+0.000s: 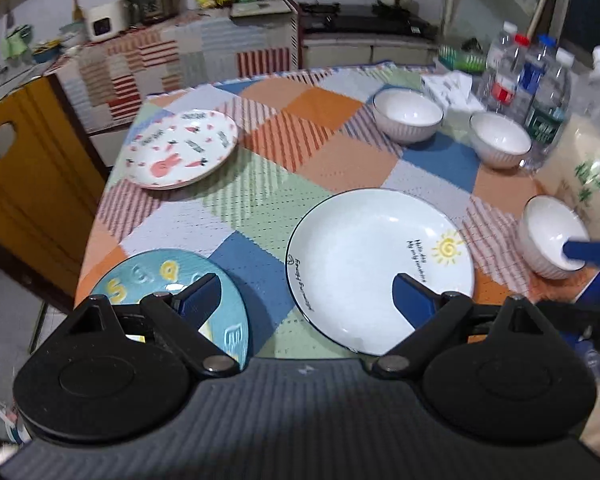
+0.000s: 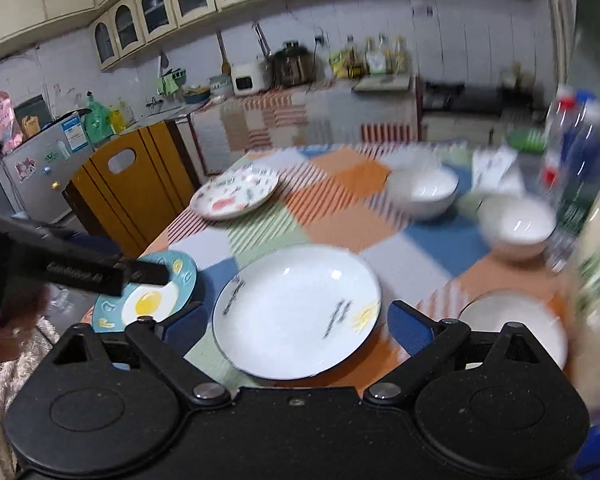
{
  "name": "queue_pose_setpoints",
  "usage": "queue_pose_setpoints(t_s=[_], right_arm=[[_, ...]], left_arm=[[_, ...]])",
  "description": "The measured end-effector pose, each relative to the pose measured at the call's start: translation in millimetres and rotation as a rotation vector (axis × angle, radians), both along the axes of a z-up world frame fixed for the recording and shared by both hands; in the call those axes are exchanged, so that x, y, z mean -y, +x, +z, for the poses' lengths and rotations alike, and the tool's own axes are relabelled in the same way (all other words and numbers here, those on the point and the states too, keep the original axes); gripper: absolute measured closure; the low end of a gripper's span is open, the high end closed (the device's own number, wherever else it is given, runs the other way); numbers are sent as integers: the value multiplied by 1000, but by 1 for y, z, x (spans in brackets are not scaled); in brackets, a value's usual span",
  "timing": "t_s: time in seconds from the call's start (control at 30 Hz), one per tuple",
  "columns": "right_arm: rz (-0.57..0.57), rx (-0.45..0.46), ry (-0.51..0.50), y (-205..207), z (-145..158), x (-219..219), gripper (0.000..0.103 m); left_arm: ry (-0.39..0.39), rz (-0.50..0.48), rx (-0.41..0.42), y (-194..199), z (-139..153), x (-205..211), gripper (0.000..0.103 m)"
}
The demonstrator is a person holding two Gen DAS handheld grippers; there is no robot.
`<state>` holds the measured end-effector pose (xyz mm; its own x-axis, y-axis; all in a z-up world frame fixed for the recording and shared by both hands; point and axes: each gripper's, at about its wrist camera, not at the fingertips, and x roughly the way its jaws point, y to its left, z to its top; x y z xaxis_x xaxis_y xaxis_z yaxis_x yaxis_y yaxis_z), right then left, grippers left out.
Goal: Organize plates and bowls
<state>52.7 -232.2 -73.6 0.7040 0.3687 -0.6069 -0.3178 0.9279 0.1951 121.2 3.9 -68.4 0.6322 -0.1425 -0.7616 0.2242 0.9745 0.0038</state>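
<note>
- Both my claws are spread and empty: left gripper (image 1: 300, 300) hangs over the near edge between the blue plate (image 1: 172, 280) and the white sun plate (image 1: 380, 264); right gripper (image 2: 296, 320) straddles that same white plate's near rim.
- Nothing stacked yet. Rabbit plate (image 1: 182, 148) sits far left; looks like a second plate under it, not sure.
- Three white bowls on the right: far bowl (image 1: 408, 114), middle bowl (image 1: 500, 140), near bowl (image 1: 552, 236).
- In the left view, a blue finger of my right claw seems to overlap the near bowl's rim. Contact unclear; a nudge could tip it.
- Blue plate overhangs the table edge; bumping it from above could flip it off.
- Water bottles (image 1: 528, 76) crowd the middle bowl, so a wide swing may knock them.
- Right view is motion-blurred, so bowl edges are unreliable there.
- Near bowl is partly cut off by my claw body in the right view.
</note>
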Motion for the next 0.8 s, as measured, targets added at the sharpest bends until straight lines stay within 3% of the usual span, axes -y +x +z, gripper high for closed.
queue_pose_setpoints(t_s=[0.1,0.17,0.2,0.4,0.5,0.57,0.67,0.73,0.8], right_arm=[[-20,-106,62,20,-31,1,14],[-27,-156,89,28,-48,-1,19],[-31,-179,89,34,-56,-1,21],[-83,-275,107,53,-88,3,36],[-99,-303,109,63,-99,1,43],[-109,-315,102,66,-107,-1,49],[-136,-320,120,69,-117,0,66],[-149,-306,146,70,-118,2,78],[-159,-305,164,71,-120,4,79]], left_arm=[[0,-64,-64,28,-20,3,13],[-8,-78,-113,46,-34,1,32],[-13,-78,-138,55,-41,-1,35],[-30,-104,-184,86,-68,-7,38],[-2,-108,-205,100,-83,-5,47],[9,-109,-226,106,-91,-4,60],[13,-131,-257,111,-99,-1,74],[12,-144,-271,112,-102,1,81],[-5,-140,-274,110,-104,1,82]])
